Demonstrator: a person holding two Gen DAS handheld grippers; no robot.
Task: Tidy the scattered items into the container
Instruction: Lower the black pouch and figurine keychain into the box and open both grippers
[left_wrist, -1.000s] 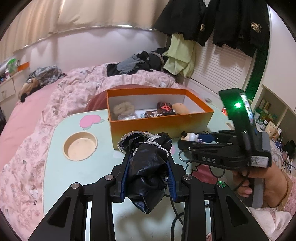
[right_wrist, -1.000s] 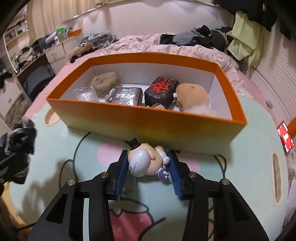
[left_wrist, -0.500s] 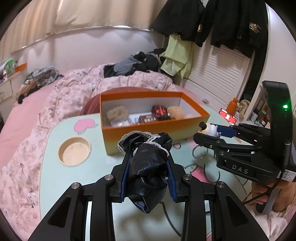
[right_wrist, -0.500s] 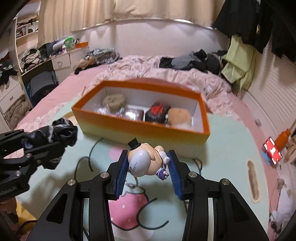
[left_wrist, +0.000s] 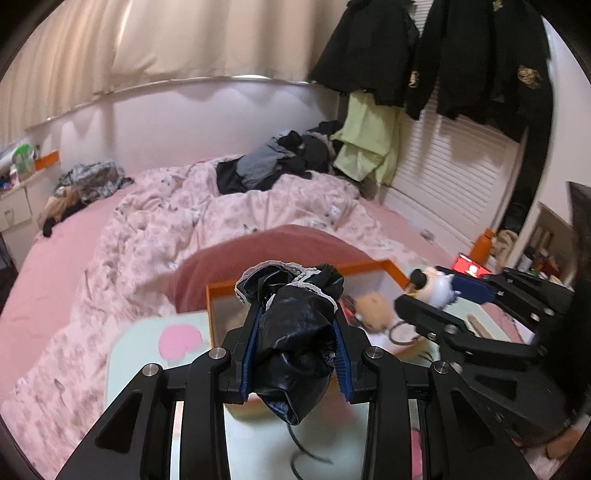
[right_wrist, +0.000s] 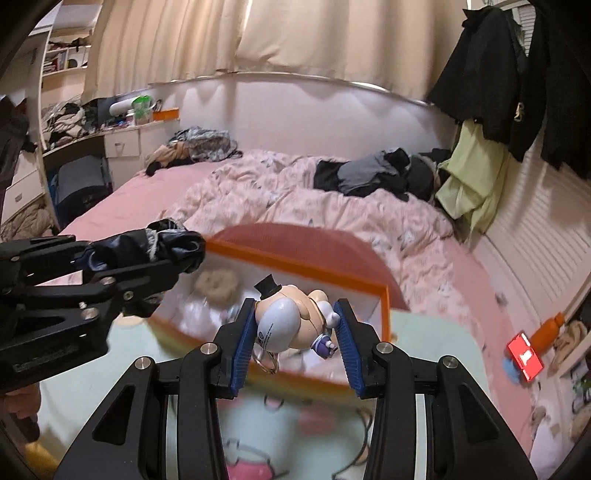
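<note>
My left gripper (left_wrist: 295, 314) is shut on a crumpled black garment with a lace trim (left_wrist: 295, 332), held up in front of the orange box (left_wrist: 221, 288). My right gripper (right_wrist: 295, 321) is shut on a small figure keychain with a top hat (right_wrist: 288, 321), its metal ring hanging below, just above the near wall of the orange box (right_wrist: 295, 262). In the left wrist view the right gripper (left_wrist: 436, 291) with the figure (left_wrist: 432, 288) hovers at the box's right end. In the right wrist view the left gripper (right_wrist: 166, 254) with the garment (right_wrist: 155, 243) is over the box's left end. Plush toys (left_wrist: 373, 306) lie inside.
The box stands on a pale green table (right_wrist: 424, 332) with a pink cartoon print. Behind it is a bed with a pink quilt (left_wrist: 221, 210) and heaped clothes (left_wrist: 273, 166). Jackets (left_wrist: 480, 55) hang at the right. A black cable (left_wrist: 303, 454) lies on the table.
Both grippers have risen with their loads and moved toward the box; the table's cup hole has dropped out of the left view, and the box now sits lower and closer under both.
</note>
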